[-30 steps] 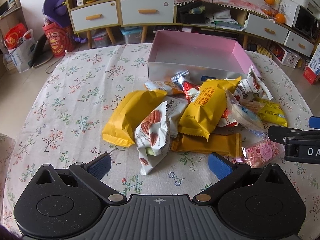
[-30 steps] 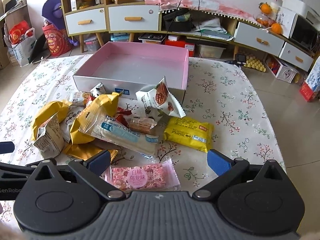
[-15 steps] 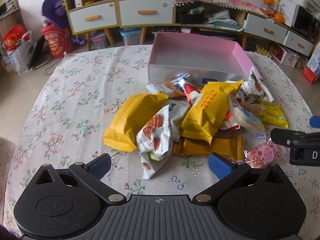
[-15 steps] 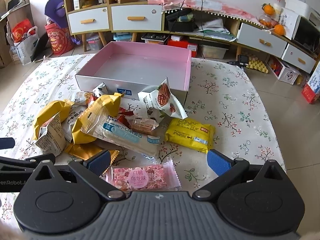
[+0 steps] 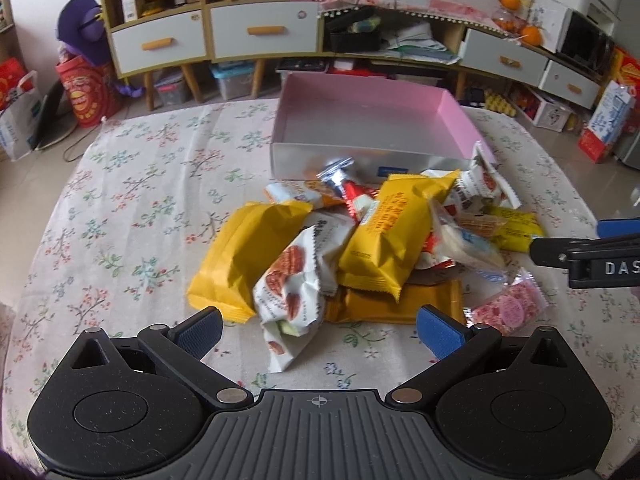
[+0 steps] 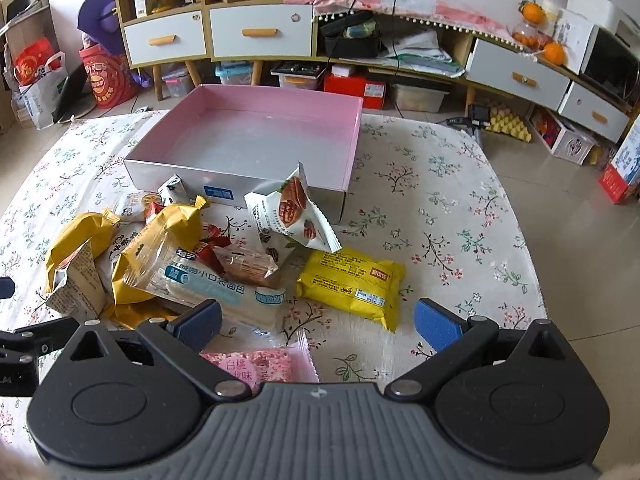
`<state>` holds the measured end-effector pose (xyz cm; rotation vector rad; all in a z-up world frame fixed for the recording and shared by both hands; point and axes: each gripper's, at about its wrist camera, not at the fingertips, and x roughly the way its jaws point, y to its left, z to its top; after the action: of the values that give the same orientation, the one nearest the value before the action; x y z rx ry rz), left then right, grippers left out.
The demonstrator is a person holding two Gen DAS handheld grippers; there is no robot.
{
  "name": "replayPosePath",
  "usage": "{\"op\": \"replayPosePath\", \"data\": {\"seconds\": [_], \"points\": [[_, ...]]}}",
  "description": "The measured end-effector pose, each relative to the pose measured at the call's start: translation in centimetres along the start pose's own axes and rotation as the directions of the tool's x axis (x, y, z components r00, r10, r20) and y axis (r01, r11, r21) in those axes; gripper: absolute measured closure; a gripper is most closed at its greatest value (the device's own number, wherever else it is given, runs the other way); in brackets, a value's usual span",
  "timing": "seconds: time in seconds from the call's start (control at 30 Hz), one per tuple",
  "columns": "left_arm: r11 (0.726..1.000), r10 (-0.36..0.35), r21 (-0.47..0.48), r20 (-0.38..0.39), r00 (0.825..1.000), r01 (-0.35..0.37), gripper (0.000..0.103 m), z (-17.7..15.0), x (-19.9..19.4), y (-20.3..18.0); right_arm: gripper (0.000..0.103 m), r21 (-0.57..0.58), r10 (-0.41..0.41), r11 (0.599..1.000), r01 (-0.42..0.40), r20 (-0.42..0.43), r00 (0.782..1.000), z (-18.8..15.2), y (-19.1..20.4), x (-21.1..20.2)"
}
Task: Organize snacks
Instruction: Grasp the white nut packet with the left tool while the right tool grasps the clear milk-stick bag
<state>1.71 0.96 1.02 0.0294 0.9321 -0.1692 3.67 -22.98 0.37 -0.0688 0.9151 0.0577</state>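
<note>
A pile of snack packets lies on the flowered tablecloth [image 5: 132,216] in front of an empty pink box [image 5: 372,124], which also shows in the right wrist view [image 6: 256,136]. My left gripper [image 5: 318,330] is open, just short of a white pecan packet [image 5: 294,280] and a yellow packet [image 5: 244,252]. My right gripper [image 6: 316,322] is open above a pink packet [image 6: 260,368], with a flat yellow packet [image 6: 352,286] and a long white packet [image 6: 216,288] just ahead. The right gripper also shows at the left wrist view's right edge [image 5: 600,252].
A white pecan packet [image 6: 292,212] leans against the box front. Low cabinets with drawers [image 6: 260,36] and floor clutter stand beyond the table. The table edge drops off to the right [image 6: 536,280].
Both grippers have moved forward a little toward the pile. The pink packet has slid partly under the right gripper's body. Both stay open.
</note>
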Motion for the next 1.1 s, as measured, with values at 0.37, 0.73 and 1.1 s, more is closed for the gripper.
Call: {"op": "replayPosePath", "data": {"seconds": [0.37, 0.73, 1.1], "points": [[0.993, -0.116, 0.019, 0.026, 0.993, 0.116, 0.002, 0.0, 1.6, 1.5, 0.011, 0.020, 0.161, 0.987, -0.160, -0.062, 0.985, -0.3, -0.8, 1.2], [0.971, -0.225, 0.101, 0.076, 0.971, 0.217, 0.008, -1.0, 2.7, 4.3, 0.019, -0.048, 0.373, 0.926, -0.375, -0.038, 0.927, -0.8, -1.0, 1.4], [0.961, -0.269, 0.083, 0.060, 0.961, 0.264, 0.038, -1.4, 3.6, 4.8, 0.042, -0.260, 0.402, 0.884, -0.389, -0.004, 0.916, -0.8, 1.4, 2.5]]}}
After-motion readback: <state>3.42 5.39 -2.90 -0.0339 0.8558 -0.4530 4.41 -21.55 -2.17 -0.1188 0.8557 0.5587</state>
